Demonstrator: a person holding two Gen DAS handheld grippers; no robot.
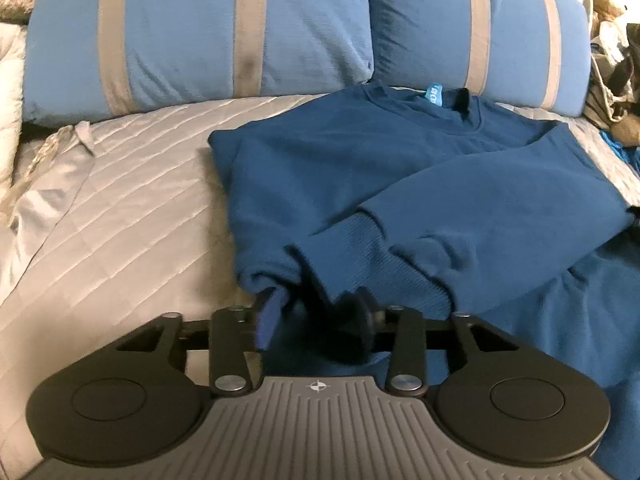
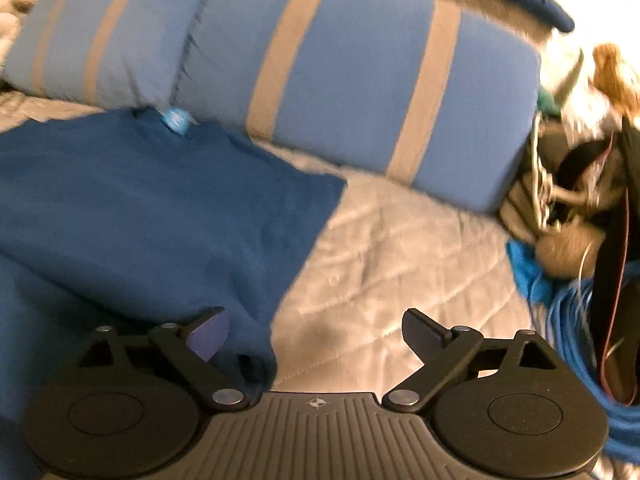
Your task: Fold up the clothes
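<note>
A dark blue sweatshirt [image 1: 360,168] lies on the grey quilted bedspread [image 1: 132,200], neck toward the pillows, with both sleeves folded across its front. My left gripper [image 1: 308,312] is shut on a bunched fold of the sweatshirt near a ribbed cuff [image 1: 352,248]. In the right wrist view the sweatshirt [image 2: 152,208] fills the left side, its side edge folded in. My right gripper [image 2: 316,332] is open; its left finger [image 2: 208,336] rests over the sweatshirt's edge, its right finger [image 2: 424,332] over bare bedspread [image 2: 400,264]. It holds nothing.
Two blue pillows with tan stripes [image 1: 200,32] [image 2: 360,92] lie across the head of the bed. A heap of clutter with blue cord [image 2: 580,280] and dark straps sits at the right bed edge. Crumpled grey bedding [image 1: 36,184] lies at left.
</note>
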